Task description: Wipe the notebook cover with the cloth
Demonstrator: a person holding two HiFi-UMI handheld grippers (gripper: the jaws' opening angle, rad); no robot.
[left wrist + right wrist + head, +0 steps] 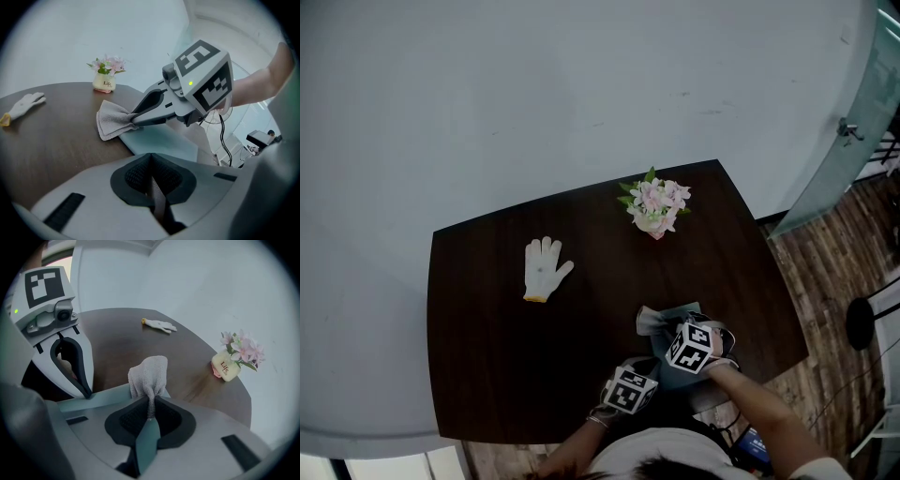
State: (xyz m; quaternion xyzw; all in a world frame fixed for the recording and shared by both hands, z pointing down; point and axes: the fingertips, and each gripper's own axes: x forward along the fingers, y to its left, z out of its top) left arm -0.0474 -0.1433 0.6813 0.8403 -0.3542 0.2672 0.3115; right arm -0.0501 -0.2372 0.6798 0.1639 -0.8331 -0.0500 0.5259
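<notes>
One table is holding one glove, one flower pot, one notebook, one cloth. Two grippers are showing at the table's near edge: left gripper, right gripper.

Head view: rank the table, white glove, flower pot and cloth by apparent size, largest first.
1. Dark table, by far the largest.
2. Flower pot and white glove: they look about alike, so I won't rank them.
3. Grey cloth: it shows the least, but it is partly covered.

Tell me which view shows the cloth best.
The left gripper view. There the grey cloth shows side-on and nearly whole, pinched by the right gripper and lying at the notebook corner. The right gripper view shows only a bunched fold between its jaws. The head view shows just a small, distant patch.
</notes>
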